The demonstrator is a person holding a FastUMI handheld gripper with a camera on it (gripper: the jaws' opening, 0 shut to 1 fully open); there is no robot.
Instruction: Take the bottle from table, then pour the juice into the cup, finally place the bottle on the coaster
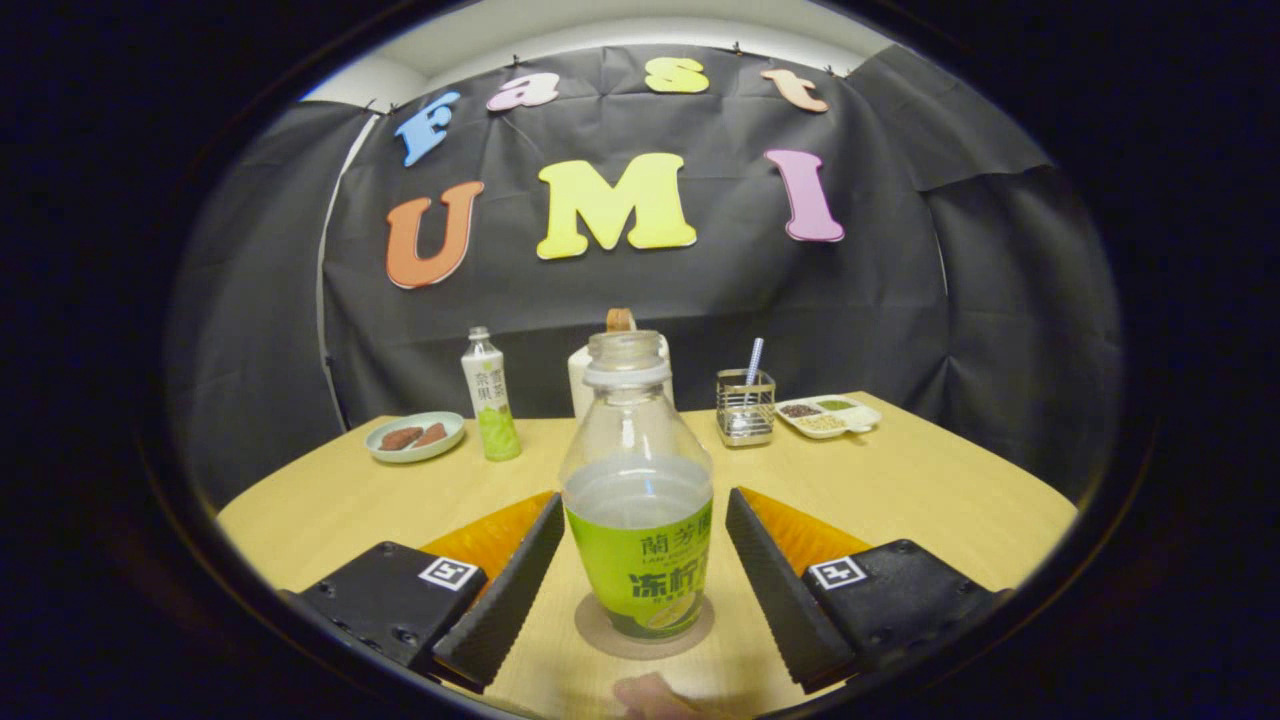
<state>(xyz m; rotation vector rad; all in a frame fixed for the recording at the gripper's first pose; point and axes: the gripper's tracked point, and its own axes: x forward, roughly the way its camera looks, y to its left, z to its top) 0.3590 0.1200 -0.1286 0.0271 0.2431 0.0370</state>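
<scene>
I see the bottle (pixel 638 500) standing uncapped on the coaster (pixel 600 632) on the tabletop (pixel 900 490), between the fingers of my tool (pixel 640 545), which is spread wide and apart from it on both sides. Judging by that, the placing step looks done; next I would back the tool straight out without nudging the bottle.
</scene>
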